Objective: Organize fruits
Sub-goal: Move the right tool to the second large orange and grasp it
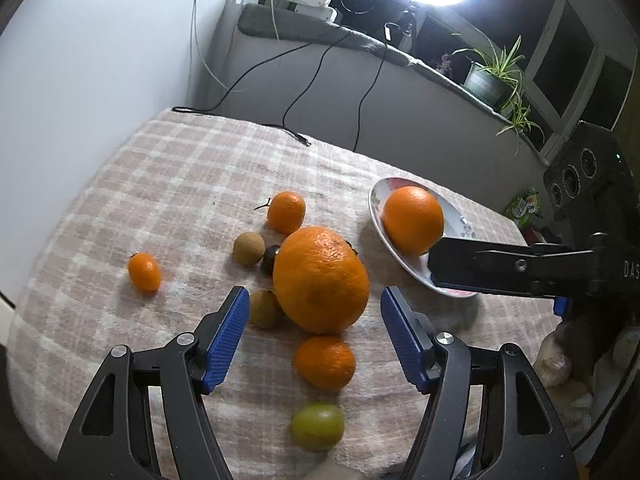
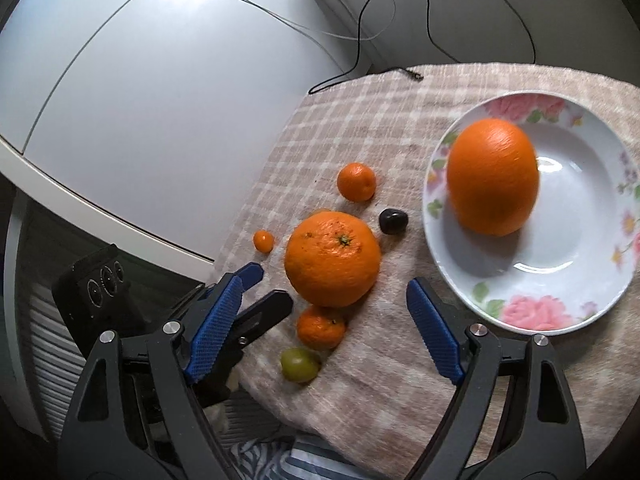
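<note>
Left gripper (image 1: 314, 304) and right gripper (image 2: 324, 300) both gape, angled downward

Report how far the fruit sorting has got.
Done: one orange sits in the floral plate. In hand: nothing; left gripper hangs open around the large orange, right gripper open. Left: mandarins, the green fruit and other small fruit lie on the cloth.

The large orange (image 2: 332, 258) hides most of one brown fruit (image 1: 262, 309); the plate (image 1: 376, 216) is partly covered.

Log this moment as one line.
left gripper: open, empty | right gripper: open, empty | plate: one orange | big orange: on cloth
</note>
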Available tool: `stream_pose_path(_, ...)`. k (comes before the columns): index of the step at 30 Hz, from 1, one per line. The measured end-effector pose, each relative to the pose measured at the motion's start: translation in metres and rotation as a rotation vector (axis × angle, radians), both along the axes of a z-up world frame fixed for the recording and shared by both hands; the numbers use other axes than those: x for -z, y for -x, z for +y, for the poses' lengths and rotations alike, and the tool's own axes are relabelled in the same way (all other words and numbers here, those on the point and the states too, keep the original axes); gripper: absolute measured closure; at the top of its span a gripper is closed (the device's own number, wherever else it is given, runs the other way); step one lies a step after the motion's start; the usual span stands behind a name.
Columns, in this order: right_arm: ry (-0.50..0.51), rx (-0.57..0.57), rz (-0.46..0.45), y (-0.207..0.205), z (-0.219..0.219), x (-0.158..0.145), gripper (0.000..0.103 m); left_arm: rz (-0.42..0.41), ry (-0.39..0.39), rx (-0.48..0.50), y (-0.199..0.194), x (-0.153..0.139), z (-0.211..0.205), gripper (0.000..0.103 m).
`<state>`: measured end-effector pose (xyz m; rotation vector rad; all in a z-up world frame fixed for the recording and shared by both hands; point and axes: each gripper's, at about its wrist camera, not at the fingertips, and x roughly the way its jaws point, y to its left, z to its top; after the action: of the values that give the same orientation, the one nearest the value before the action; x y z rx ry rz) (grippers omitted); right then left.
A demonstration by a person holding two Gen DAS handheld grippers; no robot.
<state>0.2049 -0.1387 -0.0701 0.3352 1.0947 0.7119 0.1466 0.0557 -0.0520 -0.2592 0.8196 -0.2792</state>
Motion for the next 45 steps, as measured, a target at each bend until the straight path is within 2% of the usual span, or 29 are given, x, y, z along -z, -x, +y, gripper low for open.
stream_pose_path(6,-0.030,0.027,0.058,-0.006,0.012,0.013,0.022,-0.007,-0.016,0.040,-0.002,0.003,-0.004,0.037)
stream_pose_path(21,0.022,0.076,0.095,-0.022,0.033,0.033,0.022,0.020,-0.006,0.113,-0.021,0.013,-0.007,0.038)
stream_pose_path(29,0.041,0.092,0.121,-0.030,0.040,0.046,0.023,0.035,0.010,0.122,-0.026,0.019,-0.005,0.038)
stream_pose_path(32,0.041,0.102,0.122,-0.032,0.040,0.049,0.026,0.034,0.016,0.123,-0.028,0.020,-0.004,0.038)
stream_pose_path(34,0.001,0.083,0.122,-0.033,0.039,0.050,0.026,0.033,0.017,0.125,-0.029,0.020,-0.005,0.038)
stream_pose_path(45,0.003,0.071,0.085,-0.027,0.034,0.047,0.027,0.003,0.002,0.127,-0.025,0.020,-0.006,0.039)
